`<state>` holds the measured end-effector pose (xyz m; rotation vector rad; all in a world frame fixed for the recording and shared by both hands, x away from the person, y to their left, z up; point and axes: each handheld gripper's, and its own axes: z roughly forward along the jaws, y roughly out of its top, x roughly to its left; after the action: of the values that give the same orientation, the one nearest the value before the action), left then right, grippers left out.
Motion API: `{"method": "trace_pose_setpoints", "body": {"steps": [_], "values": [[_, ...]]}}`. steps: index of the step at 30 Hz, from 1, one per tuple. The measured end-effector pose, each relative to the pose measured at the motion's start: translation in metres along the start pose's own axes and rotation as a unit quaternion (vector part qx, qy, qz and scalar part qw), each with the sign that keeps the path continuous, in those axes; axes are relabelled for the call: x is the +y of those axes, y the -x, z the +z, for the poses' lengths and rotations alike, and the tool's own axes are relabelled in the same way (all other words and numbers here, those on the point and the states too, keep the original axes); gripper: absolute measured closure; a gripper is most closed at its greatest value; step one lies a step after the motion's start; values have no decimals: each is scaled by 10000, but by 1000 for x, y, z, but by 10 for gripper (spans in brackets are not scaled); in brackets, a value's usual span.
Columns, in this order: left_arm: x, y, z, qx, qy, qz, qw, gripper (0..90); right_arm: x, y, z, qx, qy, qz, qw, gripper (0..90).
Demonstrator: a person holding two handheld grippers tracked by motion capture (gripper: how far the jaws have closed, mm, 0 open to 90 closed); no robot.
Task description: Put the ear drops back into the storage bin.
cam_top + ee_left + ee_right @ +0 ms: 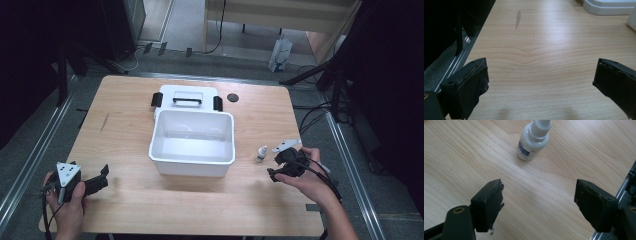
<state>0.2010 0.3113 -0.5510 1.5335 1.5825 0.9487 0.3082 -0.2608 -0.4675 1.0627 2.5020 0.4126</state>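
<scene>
— What do we see by our right claw (272, 175)?
— A little white bottle (261, 154) stands just past it on the tabletop (200, 200). Both claws are spread, pinching nothing.
— Anything in the way?
— The big white box (192, 142) sits beside it. Our left claw (102, 176) has bare wood ahead, near the edge.

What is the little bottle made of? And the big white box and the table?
The little bottle looks like smooth white plastic, slightly glossy, with a printed label. The big white box seems to be hard, shiny plastic too: its walls are even and reflect the light. The table looks like pale wood with wavy grain lines, though it could be a printed wood-look surface.
</scene>
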Motion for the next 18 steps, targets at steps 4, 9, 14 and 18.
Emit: {"method": "trace_pose_setpoints", "body": {"steps": [4,9,14,18], "values": [[0,0,0,11,-6,7,10000,6,16,1,2,85,-463,-231,9986,241],[0,-1,1,-27,-22,-30,10000,6,33,6,-2,201,-959,-438,9942,294],[0,-1,1,55,-99,-24,9999,6,47,14,-6,360,-1217,-379,9912,367],[1,0,1,142,-105,-24,9998,6,58,19,-7,498,-1224,-442,9902,404]]}}
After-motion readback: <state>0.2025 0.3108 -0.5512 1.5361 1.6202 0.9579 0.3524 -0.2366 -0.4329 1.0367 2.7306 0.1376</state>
